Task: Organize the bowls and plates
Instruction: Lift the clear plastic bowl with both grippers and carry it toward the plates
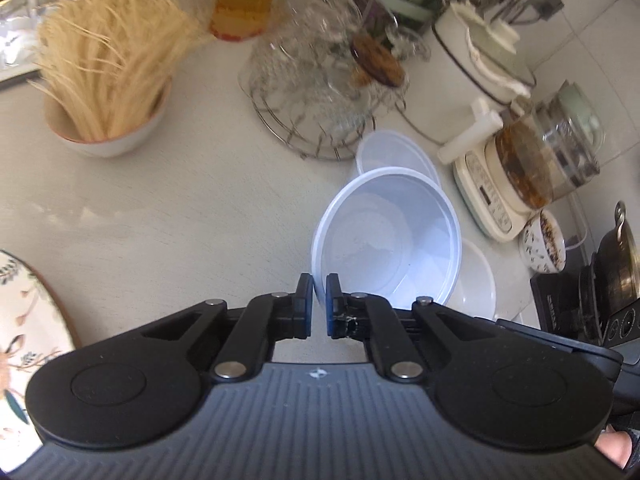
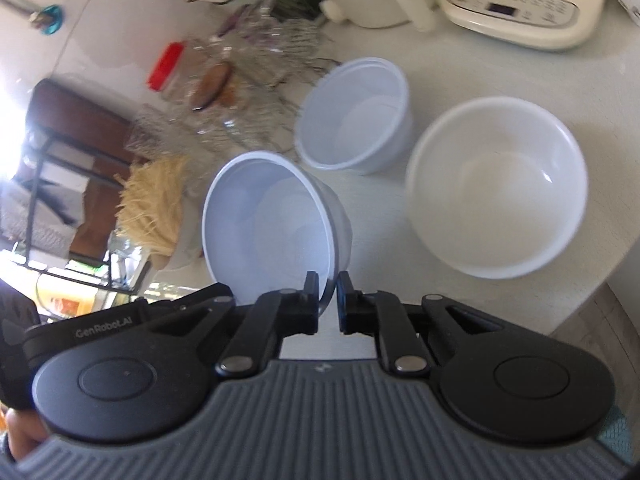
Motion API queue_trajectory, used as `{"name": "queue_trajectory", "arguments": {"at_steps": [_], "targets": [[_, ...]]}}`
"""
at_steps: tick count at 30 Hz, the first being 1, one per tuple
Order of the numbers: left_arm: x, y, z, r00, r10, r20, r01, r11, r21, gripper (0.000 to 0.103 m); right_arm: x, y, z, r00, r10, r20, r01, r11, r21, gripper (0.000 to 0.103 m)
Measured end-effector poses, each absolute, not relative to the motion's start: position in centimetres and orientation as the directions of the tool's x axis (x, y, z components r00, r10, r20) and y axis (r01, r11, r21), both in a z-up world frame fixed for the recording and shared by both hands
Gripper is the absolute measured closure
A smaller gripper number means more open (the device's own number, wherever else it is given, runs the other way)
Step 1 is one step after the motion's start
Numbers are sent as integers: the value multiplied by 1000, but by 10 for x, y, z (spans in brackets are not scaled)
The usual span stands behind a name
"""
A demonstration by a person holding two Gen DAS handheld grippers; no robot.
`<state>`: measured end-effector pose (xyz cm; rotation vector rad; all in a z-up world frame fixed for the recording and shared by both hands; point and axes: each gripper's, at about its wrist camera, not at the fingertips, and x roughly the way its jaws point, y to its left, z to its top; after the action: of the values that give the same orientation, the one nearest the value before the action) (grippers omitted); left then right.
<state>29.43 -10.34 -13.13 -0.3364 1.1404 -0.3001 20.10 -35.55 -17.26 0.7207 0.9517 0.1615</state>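
— Any lettering you can actually read?

— One piece only: "GenRobot.AI", in small pale letters on the black plastic arm of the left tongs [image 2: 116,326], seen low at the left edge of the right wrist view

— What about the cream plastic appliance base with the button panel [image 2: 516,8] at the back of the bench?

— It has rows of tiny printed marks and a dark little display, all too blurred to read

— And the black box-shaped appliance [image 1: 560,312] at the right edge of the left wrist view?

— A short strip of light characters on its face, not legible
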Motion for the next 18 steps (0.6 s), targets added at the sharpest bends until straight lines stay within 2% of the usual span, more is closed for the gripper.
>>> {"name": "queue_trajectory", "arguments": {"at_steps": [7, 18], "targets": [[273, -67, -121, 421, -370, -828, -17, 909, -416, 96, 203, -328, -159, 576, 475, -665, 53, 790, 611, 91], [231, -28, -147, 388, -331, -860, -150, 898, -414, 96, 208, -289, -181, 425, 542, -724, -13, 804, 595, 91]]}}
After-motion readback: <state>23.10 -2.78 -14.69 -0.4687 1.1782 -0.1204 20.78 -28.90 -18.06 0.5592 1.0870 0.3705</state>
